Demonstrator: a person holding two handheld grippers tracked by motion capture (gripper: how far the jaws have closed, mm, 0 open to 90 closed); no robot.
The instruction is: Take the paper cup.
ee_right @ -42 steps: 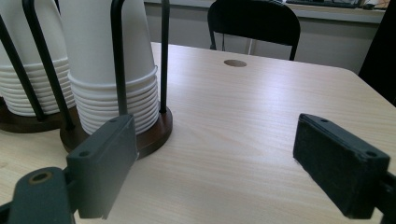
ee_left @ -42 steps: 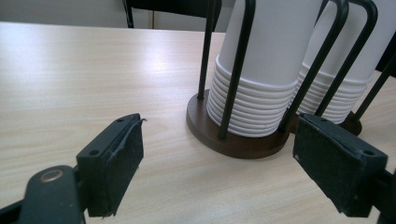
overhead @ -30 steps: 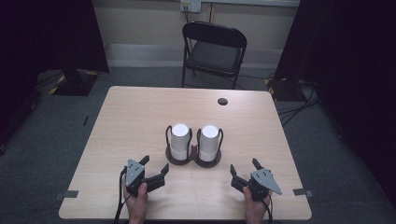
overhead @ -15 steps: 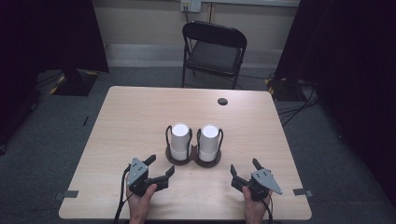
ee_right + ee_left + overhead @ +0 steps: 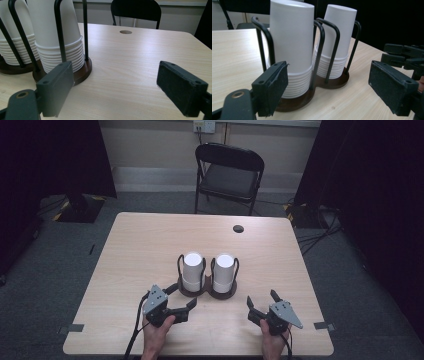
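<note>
While the left gripper (image 5: 181, 297) sits low over the near edge of the table (image 5: 135, 245), its jaws stand wide apart and hold nothing, angled toward one o'clock at the cup holder (image 5: 207, 291). In the left gripper view the pads (image 5: 273, 86) frame the near stack of white paper cups (image 5: 293, 47), one pad just beside the holder's dark base, not touching it. The right gripper (image 5: 262, 303), at about three o'clock from the left one and well apart from it, is likewise spread wide and empty; its own view looks past the second stack (image 5: 58, 35) and up the bare tabletop toward a round cable hole (image 5: 125, 32).

The holder stands near the middle of the table, at twelve o'clock from the gap between the two hands: a twin dark wooden base with black wire hoops (image 5: 322, 42), each ring carrying an upside-down nested stack, the two stacks side by side.

I would say this is the approach: the left gripper lining up on the left-hand stack, nothing grasped yet. The next move looks to call for bringing the open jaws forward and higher, around the top cup above the ribbed rims, clear of the wire hoops, then closing gently enough not to crush it. A folding chair (image 5: 229, 175) waits beyond the far edge at twelve o'clock.
</note>
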